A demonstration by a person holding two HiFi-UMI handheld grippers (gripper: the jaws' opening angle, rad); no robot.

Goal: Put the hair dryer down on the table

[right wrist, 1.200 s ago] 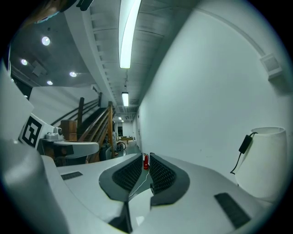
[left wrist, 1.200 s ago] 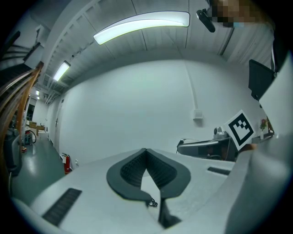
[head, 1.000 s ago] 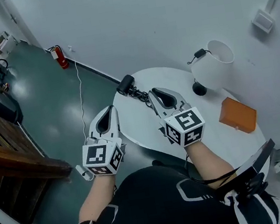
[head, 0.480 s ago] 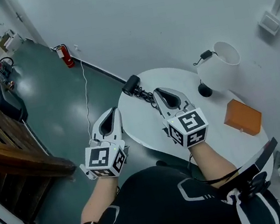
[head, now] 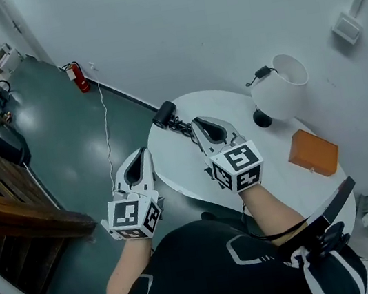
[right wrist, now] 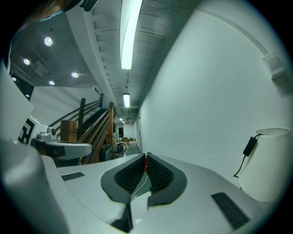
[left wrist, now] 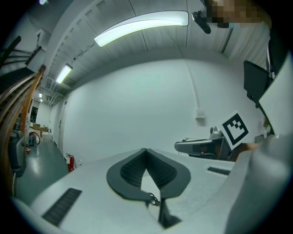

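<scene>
The right gripper (right wrist: 145, 159) has its ribbed pads pressed together at the tips with nothing between them. The left gripper (left wrist: 145, 151) is closed and empty too. Only the head view shows the hair dryer (head: 164, 114). It lies at the upper-left rim of the round white table (head: 273, 156), just beyond the right gripper's tips. Its long axis runs diagonally, with the round black end toward the upper left and the coiled cord (head: 182, 128) trailing lower right. A white lamp (head: 284, 84) and an orange box (head: 312, 151) stand at the right. The grey-green floor (head: 64, 142) and a fire extinguisher (head: 77, 75) fill the upper left.

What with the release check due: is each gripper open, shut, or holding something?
Left gripper: shut, empty.
Right gripper: shut, empty.
</scene>
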